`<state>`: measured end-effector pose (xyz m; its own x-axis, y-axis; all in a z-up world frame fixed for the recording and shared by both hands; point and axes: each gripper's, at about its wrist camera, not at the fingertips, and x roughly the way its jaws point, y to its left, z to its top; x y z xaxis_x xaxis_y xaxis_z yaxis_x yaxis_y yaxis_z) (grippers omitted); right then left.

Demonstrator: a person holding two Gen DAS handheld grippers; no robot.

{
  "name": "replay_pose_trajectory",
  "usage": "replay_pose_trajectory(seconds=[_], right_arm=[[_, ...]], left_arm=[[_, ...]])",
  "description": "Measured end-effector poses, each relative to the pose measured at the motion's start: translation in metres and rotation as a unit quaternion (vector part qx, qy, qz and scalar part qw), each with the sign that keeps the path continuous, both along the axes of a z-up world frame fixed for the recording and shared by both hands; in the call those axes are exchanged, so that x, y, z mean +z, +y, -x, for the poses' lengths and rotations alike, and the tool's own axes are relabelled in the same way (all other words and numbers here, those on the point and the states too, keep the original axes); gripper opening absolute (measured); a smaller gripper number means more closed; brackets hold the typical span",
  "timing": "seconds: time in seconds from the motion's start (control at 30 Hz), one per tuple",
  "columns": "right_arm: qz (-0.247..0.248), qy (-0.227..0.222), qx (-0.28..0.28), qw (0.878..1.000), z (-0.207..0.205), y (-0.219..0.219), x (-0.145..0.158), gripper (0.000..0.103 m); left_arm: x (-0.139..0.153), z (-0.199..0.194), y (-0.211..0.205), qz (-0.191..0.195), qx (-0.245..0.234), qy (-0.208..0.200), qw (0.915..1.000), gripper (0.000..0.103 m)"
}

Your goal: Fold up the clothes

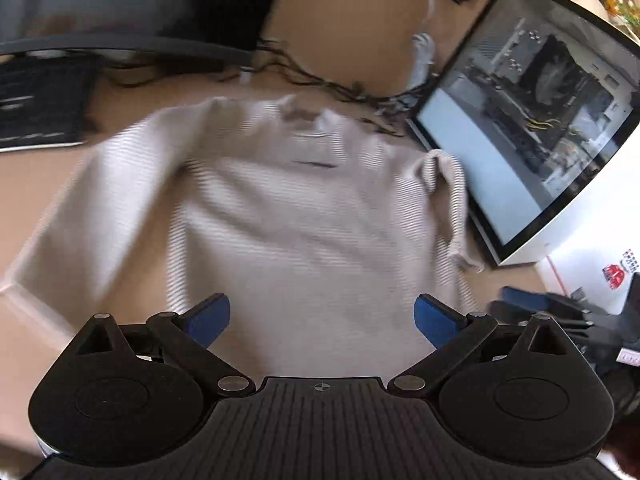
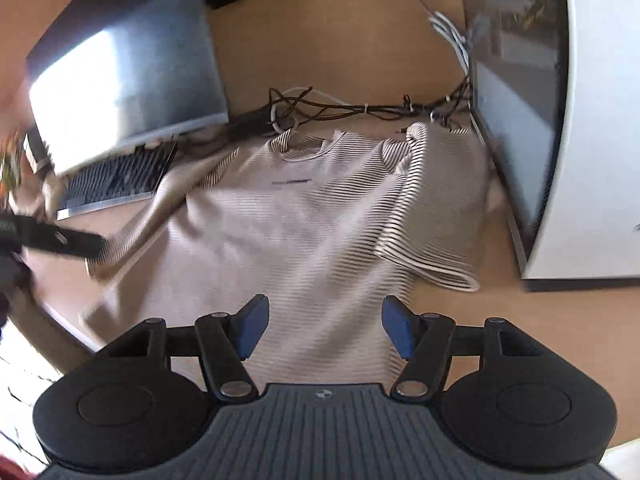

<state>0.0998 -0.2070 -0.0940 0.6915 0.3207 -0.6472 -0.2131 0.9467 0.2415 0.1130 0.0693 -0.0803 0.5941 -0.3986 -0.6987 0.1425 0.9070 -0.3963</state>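
Note:
A beige T-shirt with thin stripes (image 1: 288, 208) (image 2: 304, 220) lies front up on the wooden table, collar away from me. Its right sleeve (image 2: 432, 240) is folded in over the chest beside the computer case. My left gripper (image 1: 323, 320) hovers open over the shirt's lower part, with no cloth between its blue pads. My right gripper (image 2: 324, 326) is open too, above the hem area, its pads clear of the fabric. In the right wrist view a blurred black part of the left gripper (image 2: 60, 240) shows beside the left sleeve (image 2: 136, 232). Part of the right gripper (image 1: 560, 312) shows in the left wrist view.
A white computer case with a glass side (image 1: 520, 140) (image 2: 580, 160) stands against the shirt's right. A keyboard (image 1: 36, 108) (image 2: 116, 180) and a monitor (image 2: 120, 72) are at the left. Tangled cables (image 2: 340, 110) lie behind the collar. White paper (image 1: 592, 256) lies at the right.

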Motion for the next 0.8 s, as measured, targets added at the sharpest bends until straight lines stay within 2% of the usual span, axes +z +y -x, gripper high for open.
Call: replay_pose_trajectory(seconds=[0.13, 0.2, 0.3, 0.43, 0.47, 0.53, 0.57, 0.6, 0.7, 0.8], right_arm=[[0.005, 0.027, -0.023, 0.999, -0.024, 0.032, -0.010, 0.063], [0.019, 0.036, -0.026, 0.999, -0.034, 0.050, -0.012, 0.063], [0.032, 0.047, -0.029, 0.998, -0.041, 0.067, -0.011, 0.063], [0.058, 0.062, -0.028, 0.996, -0.043, 0.079, -0.009, 0.063], [0.066, 0.063, -0.027, 0.995, -0.044, 0.082, -0.007, 0.063], [0.073, 0.061, -0.021, 0.995, -0.045, 0.087, -0.002, 0.065], [0.075, 0.058, -0.016, 0.995, -0.047, 0.090, 0.001, 0.066], [0.075, 0.055, -0.011, 0.996, -0.050, 0.093, 0.003, 0.068], [0.071, 0.044, 0.012, 0.996, -0.062, 0.102, 0.011, 0.068], [0.062, 0.022, 0.045, 0.997, -0.079, 0.114, 0.018, 0.068]], left_arm=[[-0.020, -0.030, 0.000, 0.007, -0.003, 0.021, 0.9998, 0.101], [-0.021, -0.034, 0.009, -0.005, 0.002, 0.022, 0.9997, 0.101], [-0.011, -0.028, 0.029, -0.068, -0.013, -0.004, 0.9976, 0.101], [-0.002, -0.011, 0.064, -0.145, -0.054, -0.038, 0.9872, 0.100], [-0.001, -0.007, 0.075, -0.163, -0.064, -0.039, 0.9837, 0.098], [-0.002, 0.000, 0.097, -0.200, -0.073, -0.034, 0.9766, 0.085], [-0.002, 0.003, 0.107, -0.219, -0.071, -0.029, 0.9728, 0.075], [-0.001, 0.005, 0.117, -0.231, -0.065, -0.024, 0.9705, 0.072], [0.004, 0.008, 0.145, -0.244, -0.033, -0.015, 0.9692, 0.069], [0.010, 0.016, 0.155, -0.272, -0.011, -0.028, 0.9618, 0.065]])
